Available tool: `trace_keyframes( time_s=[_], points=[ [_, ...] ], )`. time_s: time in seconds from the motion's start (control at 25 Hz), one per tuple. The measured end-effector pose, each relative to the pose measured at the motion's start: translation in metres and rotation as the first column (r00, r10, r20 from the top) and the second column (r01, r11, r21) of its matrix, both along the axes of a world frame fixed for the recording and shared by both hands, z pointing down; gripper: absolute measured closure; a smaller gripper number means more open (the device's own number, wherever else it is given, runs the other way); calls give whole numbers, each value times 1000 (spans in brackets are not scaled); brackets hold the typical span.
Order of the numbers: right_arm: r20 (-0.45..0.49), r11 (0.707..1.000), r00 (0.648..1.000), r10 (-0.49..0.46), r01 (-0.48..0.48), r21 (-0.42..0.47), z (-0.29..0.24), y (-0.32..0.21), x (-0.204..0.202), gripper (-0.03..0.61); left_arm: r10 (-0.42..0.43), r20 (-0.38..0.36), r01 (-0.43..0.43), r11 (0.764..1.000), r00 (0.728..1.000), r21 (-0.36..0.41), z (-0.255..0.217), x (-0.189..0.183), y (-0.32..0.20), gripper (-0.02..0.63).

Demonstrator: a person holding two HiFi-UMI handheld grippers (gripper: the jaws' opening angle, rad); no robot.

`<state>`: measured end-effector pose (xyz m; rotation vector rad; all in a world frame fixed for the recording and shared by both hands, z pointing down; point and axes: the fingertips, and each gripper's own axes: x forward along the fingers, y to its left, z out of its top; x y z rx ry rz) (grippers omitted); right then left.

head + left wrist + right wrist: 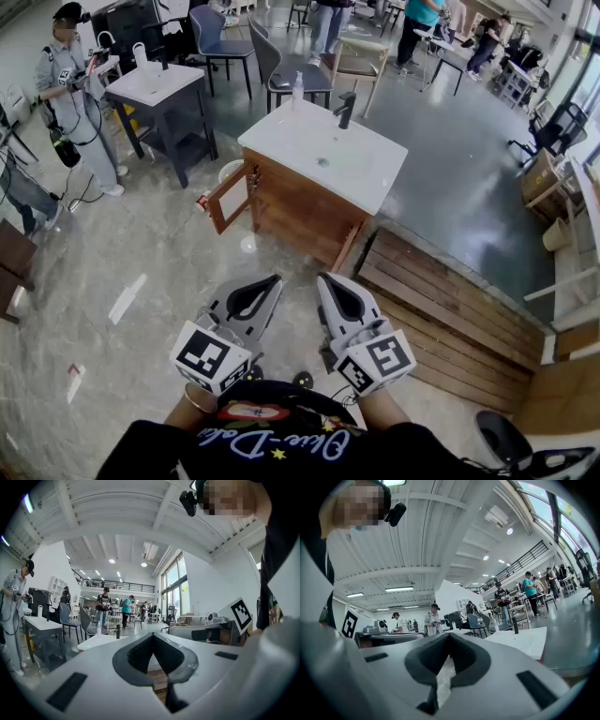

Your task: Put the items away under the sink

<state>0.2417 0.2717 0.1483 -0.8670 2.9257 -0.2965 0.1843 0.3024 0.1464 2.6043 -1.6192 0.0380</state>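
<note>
Wood: one sink cabinet [298,212]; two grippers [270,281] [324,279], both closed.

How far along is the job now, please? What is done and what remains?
Done: the door of the cabinet stands open. In hand: nothing; the left gripper and right gripper are shut, empty, and short of the sink. Left: a bottle stands on the sink top, to be put away. The cabinet's inside is hidden from here.
</note>
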Motion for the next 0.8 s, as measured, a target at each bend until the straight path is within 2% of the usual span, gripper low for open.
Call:
trace_keyframes(
  time_s=[0.8],
  points=[
    [24, 1000, 1000, -8, 8, -13, -1, -3, 36, 571, -31, 8, 31, 1000, 999, 2, -3, 32, 1, 606]
  ],
)
